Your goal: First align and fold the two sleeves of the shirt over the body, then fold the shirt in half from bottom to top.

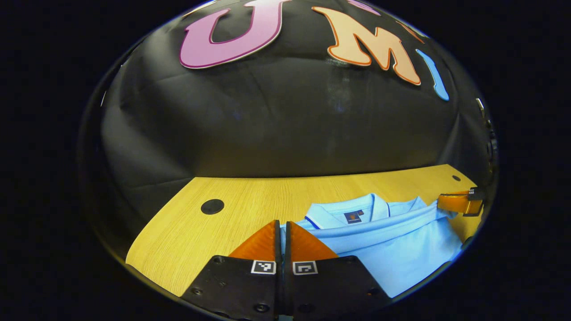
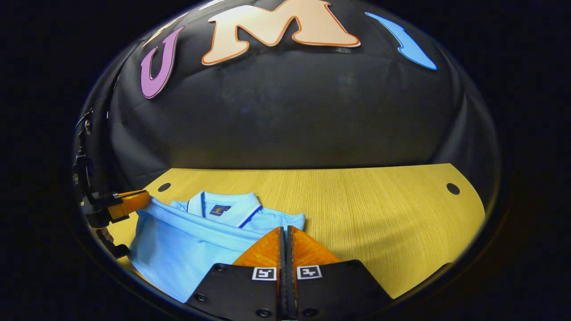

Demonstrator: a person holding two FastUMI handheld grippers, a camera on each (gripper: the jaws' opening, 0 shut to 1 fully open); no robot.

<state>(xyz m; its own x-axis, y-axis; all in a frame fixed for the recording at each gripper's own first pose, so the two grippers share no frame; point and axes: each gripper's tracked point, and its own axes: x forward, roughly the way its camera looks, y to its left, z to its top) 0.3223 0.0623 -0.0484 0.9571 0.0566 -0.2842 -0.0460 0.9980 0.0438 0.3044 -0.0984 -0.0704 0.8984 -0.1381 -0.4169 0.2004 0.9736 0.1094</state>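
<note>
One light blue short-sleeved polo shirt (image 1: 392,240) is spread on the pale wooden desk (image 1: 250,200), collar toward the black cloth wall (image 1: 285,120). Two round dark holes (image 2: 453,188) are counted in the desk. Each shirt edge is pinched by a closed hand-held gripper: left hand-held gripper (image 1: 283,228), right hand-held gripper (image 2: 285,232).

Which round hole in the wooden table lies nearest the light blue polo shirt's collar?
In the right gripper view, the dark round hole just left of the collar; the other hole sits far right, across bare wooden table.
</note>
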